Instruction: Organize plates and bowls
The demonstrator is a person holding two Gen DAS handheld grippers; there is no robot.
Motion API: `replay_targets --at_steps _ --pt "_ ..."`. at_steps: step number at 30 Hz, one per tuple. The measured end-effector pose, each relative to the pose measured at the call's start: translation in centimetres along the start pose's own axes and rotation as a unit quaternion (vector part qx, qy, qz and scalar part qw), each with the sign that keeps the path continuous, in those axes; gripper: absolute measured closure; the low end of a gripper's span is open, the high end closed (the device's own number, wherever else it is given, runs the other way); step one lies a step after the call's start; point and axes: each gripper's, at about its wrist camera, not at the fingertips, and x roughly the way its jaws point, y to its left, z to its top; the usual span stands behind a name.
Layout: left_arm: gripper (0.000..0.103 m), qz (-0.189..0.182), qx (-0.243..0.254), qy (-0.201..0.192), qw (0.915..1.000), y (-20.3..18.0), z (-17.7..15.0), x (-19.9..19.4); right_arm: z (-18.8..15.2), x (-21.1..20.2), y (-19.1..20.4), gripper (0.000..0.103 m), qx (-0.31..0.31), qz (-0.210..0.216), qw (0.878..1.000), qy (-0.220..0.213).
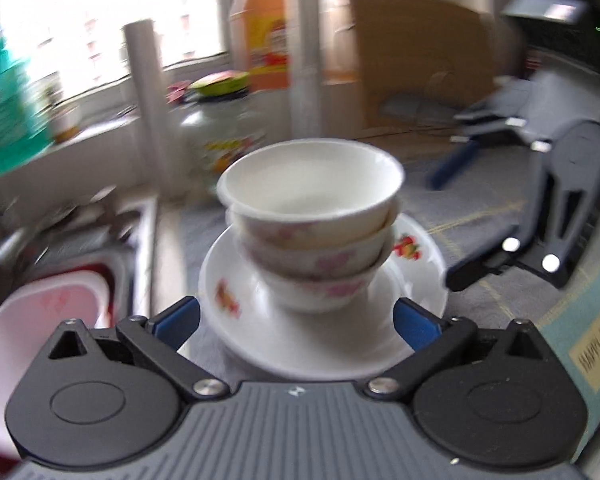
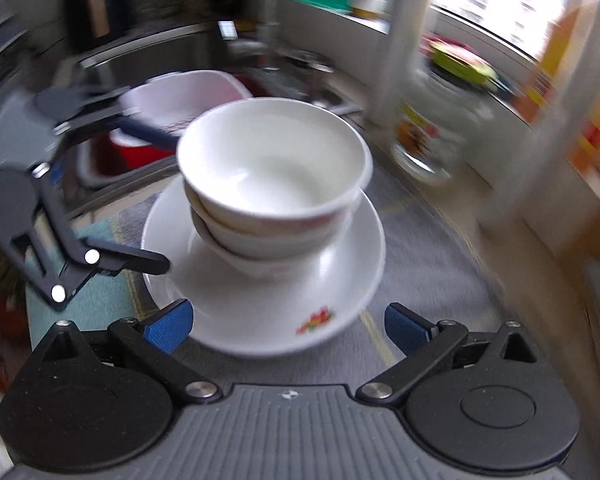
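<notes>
Bowls (image 1: pixel 312 220) — three nested, stacked upright on a white plate (image 1: pixel 416 276) on the table (image 1: pixel 492 216), a little off the plate's centre. Stack sits dead ahead of the left gripper (image 1: pixel 296 322), plate rim just between its spread blue pads. Right gripper (image 2: pixel 288 326) faces the same stack from the opposite side, equally near. Both grippers gape wide, holding nothing — neither touches the crockery. Frames blurred.

Motion blur smears the far windowsill: the orange bottle (image 1: pixel 260 32) label can't be read. The stacked bowls (image 1: pixel 312 220) hide the plate (image 1: pixel 320 344) centre, and the pink basin (image 1: pixel 40 320) is cut off at left.
</notes>
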Motion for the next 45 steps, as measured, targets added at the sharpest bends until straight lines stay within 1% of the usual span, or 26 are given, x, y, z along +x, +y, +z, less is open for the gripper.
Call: replay_targets --at_steps 1,3,5,6,7,9,10,12,16,22,24,32,45 --pt "0.001 0.018 -0.026 0.004 0.9995 -0.4 -0.1 -0.6 -0.4 -0.3 0.3 0.000 0.019 -0.012 1.000 0.001" --pt "0.001 0.048 -0.085 0.009 0.9951 -1.2 -0.2 -1.7 -1.1 -1.0 0.7 0.000 0.058 -0.039 0.998 0.002" --pt "0.001 0.065 -0.145 0.004 0.9873 -1.8 -0.3 -3.2 -2.1 -1.6 1.1 0.000 0.100 -0.072 0.992 0.008" --pt "0.001 0.076 -0.173 0.008 0.9820 -2.2 -0.2 -3.9 -2.6 -2.0 1.3 0.000 0.125 -0.087 0.988 0.011" --pt "0.001 0.087 -0.193 0.021 0.9771 -2.7 0.0 -4.5 -3.0 -2.4 1.3 0.000 0.142 -0.093 0.985 0.015" --pt "0.001 0.114 -0.212 0.041 0.9697 -3.8 0.3 -5.6 -3.8 -3.5 1.7 0.000 0.177 -0.098 0.979 0.013" --pt "0.001 0.129 -0.218 0.045 0.9664 -4.4 0.4 -6.3 -4.2 -4.2 2.0 0.000 0.190 -0.099 0.977 0.008" --pt "0.001 0.145 -0.227 0.043 0.9620 -5.4 0.6 -7.8 -4.6 -5.6 2.6 0.000 0.201 -0.091 0.975 0.000" --pt "0.001 0.159 -0.227 0.024 0.9605 -7.1 0.8 -10.6 -5.2 -7.9 3.7 0.000 0.198 -0.101 0.975 -0.017" --pt "0.001 0.187 -0.208 0.015 0.9600 -9.1 1.7 -12.7 -5.9 -10.8 4.2 0.000 0.206 -0.098 0.973 -0.044" --pt "0.001 0.191 -0.208 0.012 0.9593 -9.5 1.9 -12.9 -6.2 -11.2 4.3 0.000 0.208 -0.099 0.972 -0.047" --pt "0.001 0.187 -0.202 0.011 0.9612 -10.7 2.4 -13.2 -7.4 -12.2 4.0 0.000 0.220 -0.101 0.969 -0.052" --pt "0.001 0.190 -0.196 0.013 0.9620 -11.6 3.1 -12.9 -7.9 -12.7 3.1 0.000 0.230 -0.105 0.966 -0.054"
